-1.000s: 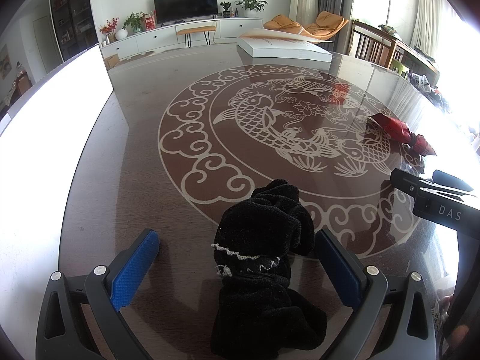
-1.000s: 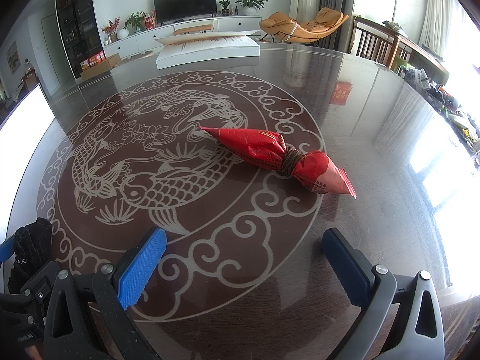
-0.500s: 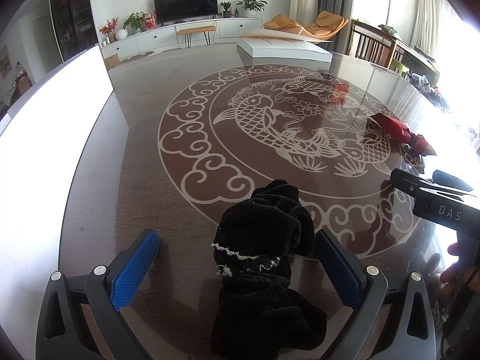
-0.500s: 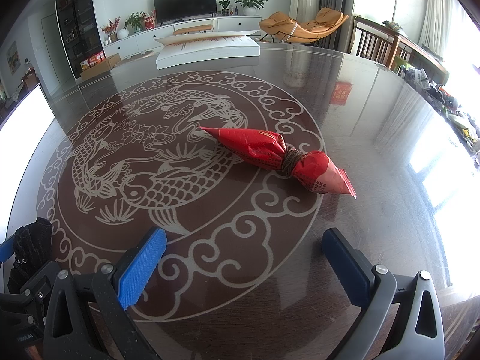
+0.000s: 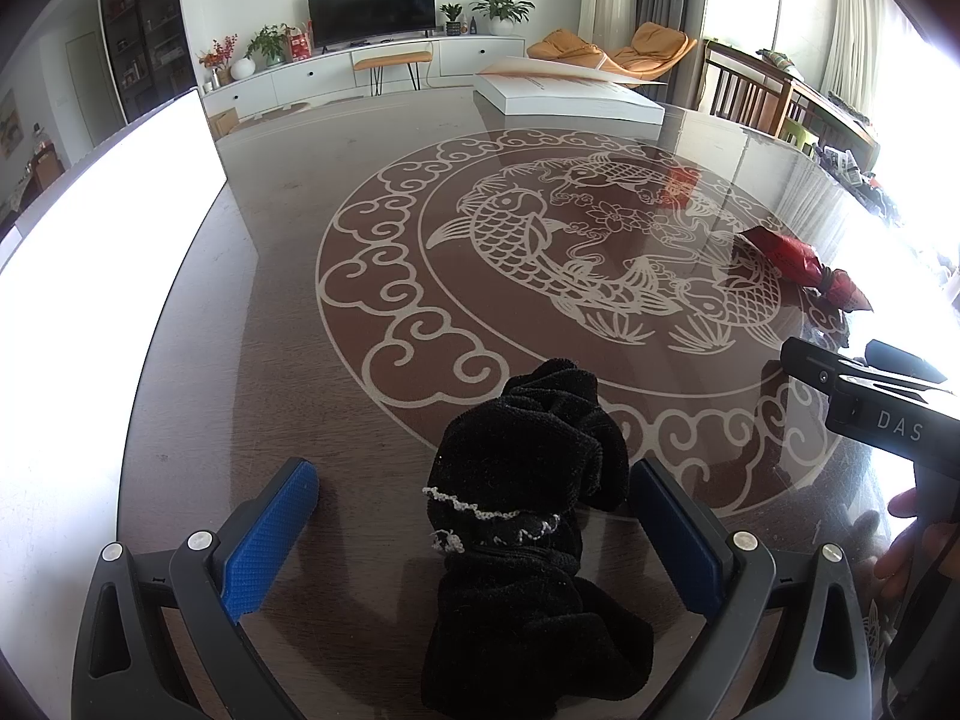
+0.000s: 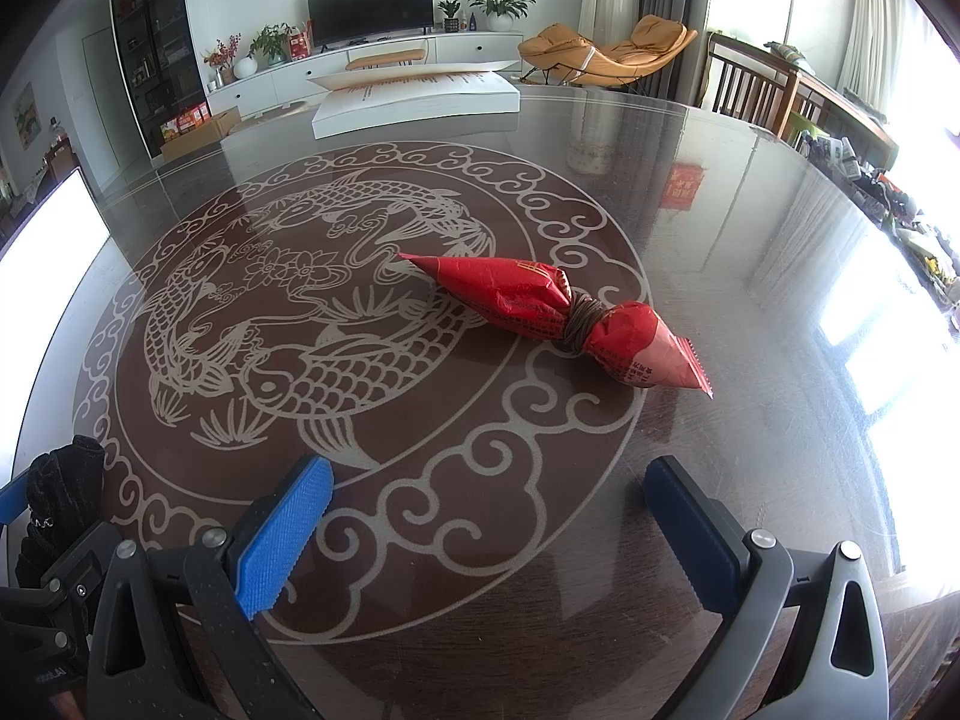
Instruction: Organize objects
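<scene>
One glass-topped table (image 6: 750,252), one white box (image 6: 420,99) at its far edge. One red packet (image 6: 558,315) lies ahead of wide-spread, empty right gripper (image 6: 486,525). One black cloth (image 5: 528,516) lies between gaping, ungripping left gripper (image 5: 474,531) fingers.

Bright daylight, hard glare, strong fisheye bend

Sun from the windows (image 6: 912,18) right of the glossy table (image 6: 750,252) blows out that side; a white overexposed patch lies at the table's left edge, reflections streak the top, corners vignette black.
</scene>
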The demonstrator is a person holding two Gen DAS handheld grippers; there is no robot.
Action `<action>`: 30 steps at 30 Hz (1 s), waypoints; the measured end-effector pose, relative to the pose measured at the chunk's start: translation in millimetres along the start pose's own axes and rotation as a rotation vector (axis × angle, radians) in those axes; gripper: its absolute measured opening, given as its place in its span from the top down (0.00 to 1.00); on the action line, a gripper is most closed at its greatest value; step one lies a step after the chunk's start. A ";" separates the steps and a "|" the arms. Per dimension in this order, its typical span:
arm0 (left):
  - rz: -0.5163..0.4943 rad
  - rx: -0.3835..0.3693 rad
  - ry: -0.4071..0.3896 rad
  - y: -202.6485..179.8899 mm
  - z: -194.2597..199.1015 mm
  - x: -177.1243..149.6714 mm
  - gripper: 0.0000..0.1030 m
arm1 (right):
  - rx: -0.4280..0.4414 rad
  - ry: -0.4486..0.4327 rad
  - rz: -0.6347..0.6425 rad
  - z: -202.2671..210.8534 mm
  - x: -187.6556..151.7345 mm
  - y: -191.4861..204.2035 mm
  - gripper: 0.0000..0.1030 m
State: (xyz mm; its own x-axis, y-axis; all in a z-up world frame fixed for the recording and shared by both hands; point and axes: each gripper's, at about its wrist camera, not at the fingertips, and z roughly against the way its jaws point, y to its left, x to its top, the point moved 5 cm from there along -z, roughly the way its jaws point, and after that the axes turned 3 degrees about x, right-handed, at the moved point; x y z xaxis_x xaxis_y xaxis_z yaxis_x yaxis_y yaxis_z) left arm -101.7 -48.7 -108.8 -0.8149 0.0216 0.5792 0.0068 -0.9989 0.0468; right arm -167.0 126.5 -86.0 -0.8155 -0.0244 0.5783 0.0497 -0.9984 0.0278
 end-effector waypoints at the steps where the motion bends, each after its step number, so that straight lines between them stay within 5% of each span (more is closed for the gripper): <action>1: 0.000 0.000 0.000 0.0 0.0 0.0 0.00 | 0.000 0.000 0.000 0.3 -0.2 -0.2 0.00; 5: -0.008 -0.009 0.004 -0.1 0.2 -0.3 0.00 | 0.043 0.027 0.047 -0.1 0.0 0.1 0.00; 8: -0.093 -0.073 0.078 1.8 0.7 1.1 0.00 | 0.120 0.047 0.022 9.2 -5.4 -14.9 0.00; 14: 0.094 -0.258 0.109 30.6 14.6 -1.8 0.00 | 0.164 0.023 -0.043 32.2 -15.2 -56.2 0.00; 17: 0.114 -0.293 0.125 27.0 13.5 0.7 0.00 | 0.197 0.030 -0.046 42.3 -14.1 -62.4 0.00; 21: -0.022 -0.225 0.136 1.5 10.5 -1.8 0.00 | 0.206 0.033 0.055 45.2 18.2 -46.6 0.00; 24: -0.060 -0.184 0.124 -10.1 9.4 -3.2 0.00 | 0.156 0.056 0.293 32.7 52.2 -18.9 0.00; 27: -0.083 -0.145 0.107 -17.6 6.1 -2.0 0.01 | 0.104 0.172 0.535 -1.9 61.5 -2.2 0.05; 30: -0.125 -0.080 0.056 -18.5 9.0 -1.3 0.32 | 0.157 0.278 0.522 -28.8 65.6 -7.1 0.28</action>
State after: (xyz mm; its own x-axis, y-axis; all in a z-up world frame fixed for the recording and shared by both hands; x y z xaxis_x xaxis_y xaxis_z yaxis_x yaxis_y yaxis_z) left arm -95.6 -29.8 -103.1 -0.8374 0.1460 0.5267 -0.1410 -0.9888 0.0499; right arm -237.4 130.5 -71.8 -0.7795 -0.5418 0.3145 0.5502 -0.8321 -0.0700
